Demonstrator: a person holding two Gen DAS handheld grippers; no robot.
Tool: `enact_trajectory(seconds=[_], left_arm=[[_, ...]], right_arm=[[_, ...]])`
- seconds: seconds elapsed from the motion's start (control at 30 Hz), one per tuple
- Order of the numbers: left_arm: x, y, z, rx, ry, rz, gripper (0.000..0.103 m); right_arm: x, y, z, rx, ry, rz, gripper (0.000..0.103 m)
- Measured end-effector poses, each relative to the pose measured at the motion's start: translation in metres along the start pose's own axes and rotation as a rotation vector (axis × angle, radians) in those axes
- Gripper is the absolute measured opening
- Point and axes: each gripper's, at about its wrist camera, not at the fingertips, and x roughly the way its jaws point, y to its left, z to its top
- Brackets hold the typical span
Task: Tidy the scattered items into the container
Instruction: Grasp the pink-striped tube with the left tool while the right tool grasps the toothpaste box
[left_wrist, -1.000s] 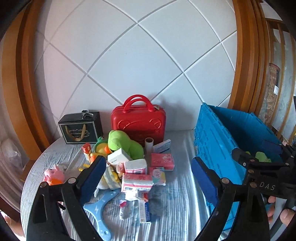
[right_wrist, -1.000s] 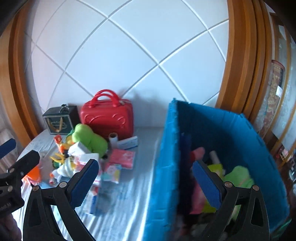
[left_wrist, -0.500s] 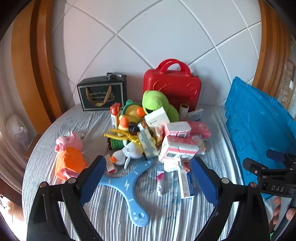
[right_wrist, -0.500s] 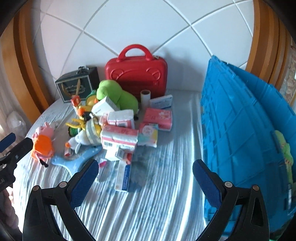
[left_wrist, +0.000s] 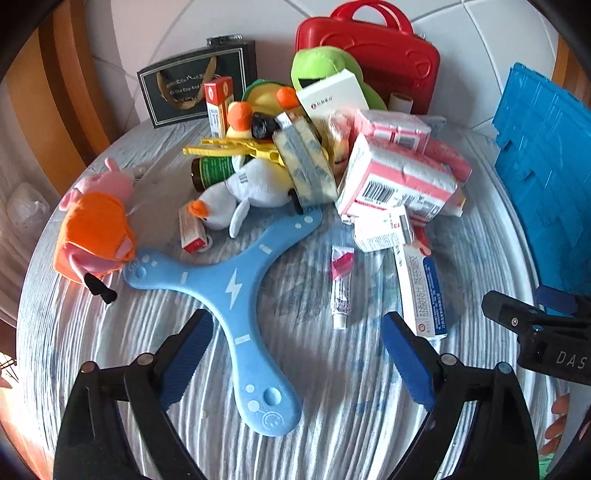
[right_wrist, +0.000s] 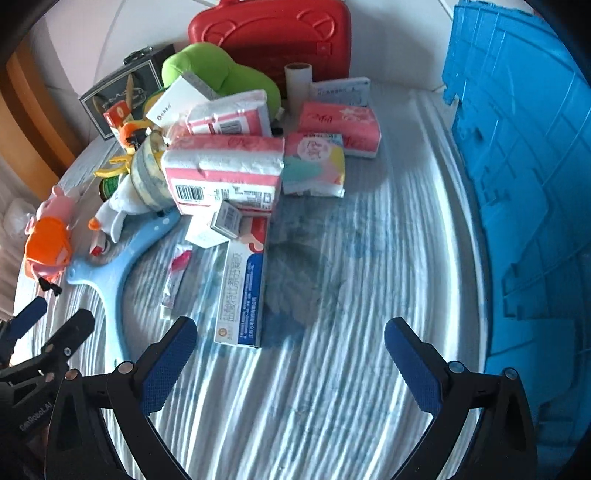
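A round grey worktop (left_wrist: 110, 350) carries a blue boomerang (left_wrist: 236, 295), toothpaste box (left_wrist: 421, 291), tissue packs (right_wrist: 225, 170) and, far right, a blue crate (right_wrist: 524, 177).

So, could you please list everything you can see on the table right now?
Crate: one, blue, right edge of table.
Case: one, red, at the back wall.
Gift box: one, black, back left.
Frog toy: one, green, in front of the case.
Tissue packs: several, pink and white, centre pile.
Boomerang: one, light blue, front left.
Pig toy: one, pink and orange, left.
Duck toy: one, white, beside the boomerang.
Tube: one, white and pink, front.
Toothpaste box: one, white and blue, front.
Left tongs: closing slightly, nothing between.
Right tongs: open, empty.
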Motion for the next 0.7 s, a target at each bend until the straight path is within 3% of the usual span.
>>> enact_trajectory(seconds=[0.1, 0.33, 0.4, 0.47, 0.53, 0.7], left_arm=[[0.023, -0.010, -0.003, 0.031, 0.031, -0.008, 0.080], [0.065, -0.016, 0.002, 0.032, 0.088, -0.054, 0.062], [0.074, -0.018, 0.004, 0.052, 0.095, -0.073, 0.058], [0.081, -0.021, 0.006, 0.064, 0.101, -0.092, 0.055], [0.086, -0.022, 0.007, 0.067, 0.102, -0.105, 0.055], [0.098, -0.025, 0.007, 0.084, 0.111, -0.125, 0.047]], right_arm=[[0.019, -0.002, 0.001, -0.003, 0.019, 0.048, 0.103], [0.049, -0.005, 0.009, 0.069, 0.058, 0.062, 0.103], [0.053, -0.001, 0.011, 0.081, 0.044, 0.057, 0.098], [0.057, 0.004, 0.012, 0.087, 0.041, 0.057, 0.084], [0.063, 0.010, 0.013, 0.083, 0.049, 0.053, 0.076], [0.075, 0.026, 0.015, 0.056, 0.057, 0.043, 0.076]])
